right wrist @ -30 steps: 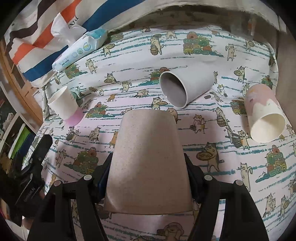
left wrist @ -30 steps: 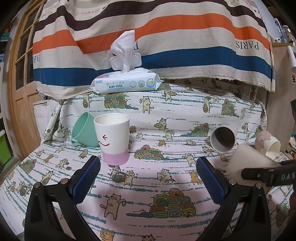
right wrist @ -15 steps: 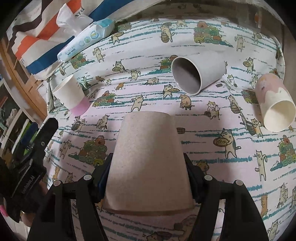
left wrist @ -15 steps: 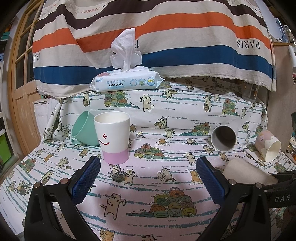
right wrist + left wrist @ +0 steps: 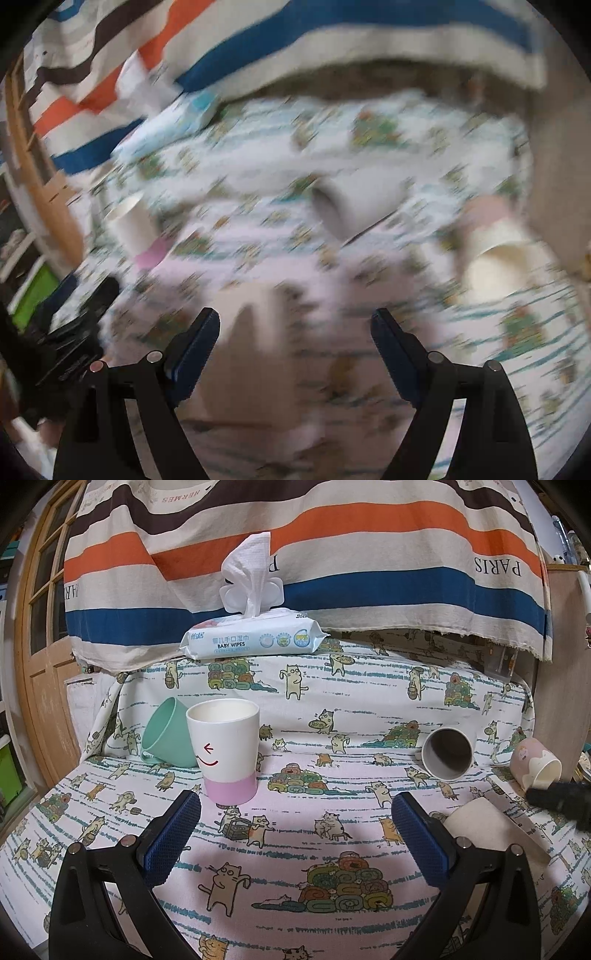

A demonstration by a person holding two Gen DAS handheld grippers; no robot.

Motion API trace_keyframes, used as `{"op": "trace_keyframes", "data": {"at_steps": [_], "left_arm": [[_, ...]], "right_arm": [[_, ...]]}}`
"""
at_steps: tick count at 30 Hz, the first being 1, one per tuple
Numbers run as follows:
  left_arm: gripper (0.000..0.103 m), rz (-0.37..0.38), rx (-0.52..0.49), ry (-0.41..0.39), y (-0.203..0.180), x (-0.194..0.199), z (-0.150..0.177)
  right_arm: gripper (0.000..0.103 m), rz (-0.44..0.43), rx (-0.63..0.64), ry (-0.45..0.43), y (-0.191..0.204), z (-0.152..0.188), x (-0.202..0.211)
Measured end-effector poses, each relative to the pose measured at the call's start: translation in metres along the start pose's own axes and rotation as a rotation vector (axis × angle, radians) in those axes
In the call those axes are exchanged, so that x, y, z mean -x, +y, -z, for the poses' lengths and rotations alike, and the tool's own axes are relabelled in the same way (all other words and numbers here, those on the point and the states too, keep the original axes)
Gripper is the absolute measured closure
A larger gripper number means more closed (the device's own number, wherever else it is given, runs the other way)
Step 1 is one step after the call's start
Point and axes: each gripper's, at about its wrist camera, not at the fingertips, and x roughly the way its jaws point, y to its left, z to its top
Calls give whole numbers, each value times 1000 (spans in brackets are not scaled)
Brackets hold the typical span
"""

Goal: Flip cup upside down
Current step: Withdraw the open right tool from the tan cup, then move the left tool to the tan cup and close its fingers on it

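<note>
- Right wrist view, lower centre: our right gripper (image 5: 295, 332) now stands with its jaws apart and nothing between them, whereas half a second ago they were clamped on the beige cup (image 5: 255, 332).
- That cup now sits low and left of centre in this frame, just beyond the left finger. The picture is badly smeared by motion, so we think it stands mouth-down on the cat-print cloth (image 5: 517, 332), but we cannot be sure of its contact.
- Left wrist view, lower right of the frame: the beige cup (image 5: 487, 827) shows its narrow closed end uppermost and its wide end toward the cloth, which fits an inverted cup set down. The dark body of the right gripper (image 5: 561, 801) is just above and to its right.
- We judge the flip done and the release made; what remains is to draw the right gripper clear without knocking the cup.
- Our left gripper (image 5: 295, 834) hangs with jaws wide apart and empty at lower centre, the white and pink cup (image 5: 225, 753) upright beyond it, left of centre.
</note>
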Motion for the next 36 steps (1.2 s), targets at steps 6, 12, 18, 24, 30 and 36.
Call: {"op": "trace_keyframes", "data": {"at_steps": [6,12,18,24,30,36], "left_arm": [[0,-4,1,5,0,-1,-1],[0,-14,1,-1,1,0,-1],[0,-17,2,3,1,1,-2],[0,-33,12,5,3,0,-3],[0,-46,-55,98,-9,-14,-1],[0,70,-36,171,-40,-5,-2]], "right_arm": [[15,194,76,-225,-34,6,16],[13,175,49,-358,-61,14,26],[2,135,1,-362,-73,14,27],[1,152,-1,-347,-70,17,24],[1,180,34,-324,-63,17,20],[1,183,49,-320,-60,17,18]]}}
